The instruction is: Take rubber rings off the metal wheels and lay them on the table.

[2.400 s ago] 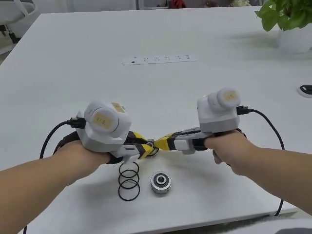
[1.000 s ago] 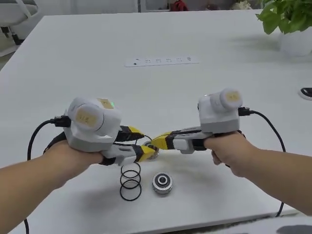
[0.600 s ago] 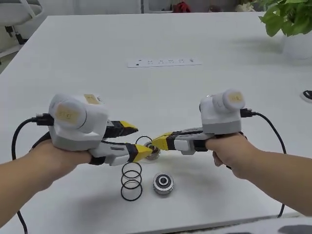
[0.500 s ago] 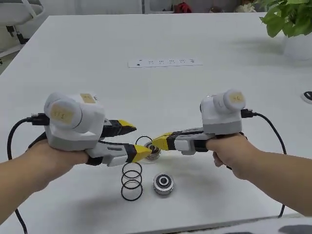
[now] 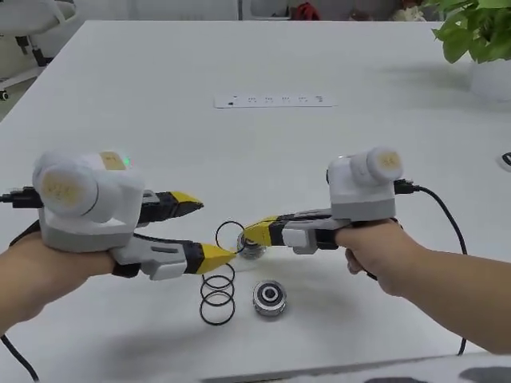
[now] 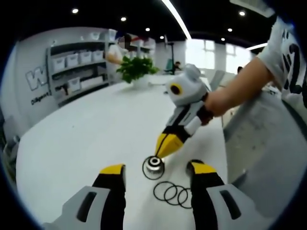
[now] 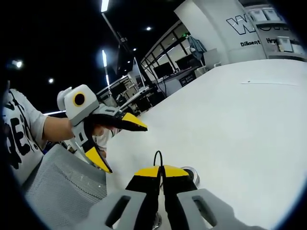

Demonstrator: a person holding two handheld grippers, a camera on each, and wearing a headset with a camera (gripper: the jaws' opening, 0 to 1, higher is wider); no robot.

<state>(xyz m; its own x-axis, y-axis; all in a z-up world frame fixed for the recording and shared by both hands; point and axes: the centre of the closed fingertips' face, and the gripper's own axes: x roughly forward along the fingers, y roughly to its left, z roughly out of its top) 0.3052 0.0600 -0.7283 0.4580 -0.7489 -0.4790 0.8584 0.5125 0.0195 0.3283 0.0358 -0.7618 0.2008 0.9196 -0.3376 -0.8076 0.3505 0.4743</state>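
My right gripper [image 5: 249, 234] [image 7: 162, 171] is shut on a thin black rubber ring [image 5: 230, 236] [image 7: 157, 158] that loops out from its yellow tips. Just under those tips a metal wheel [image 5: 252, 249] [image 6: 154, 164] [image 7: 190, 173] rests on the white table. My left gripper [image 5: 209, 230] [image 6: 157, 168] stands open a short way left of the ring, holding nothing. Three loose rings [image 5: 216, 296] [image 6: 171, 194] lie in a row nearer the front edge. A second wheel [image 5: 270, 296] sits beside them. The right gripper [image 6: 168, 143] appears in the left gripper view, the left gripper [image 7: 123, 147] in the right gripper view.
A white power strip [image 5: 275, 100] lies mid-table further back. A potted plant [image 5: 479, 40] stands at the back right corner. Black cables [image 5: 447, 223] trail from both grippers. The table's front edge runs close below the laid rings.
My left gripper has opened and drawn back to the left, away from the wheel. The right gripper has stayed put, shut on the ring, which now stands free of the wheel.
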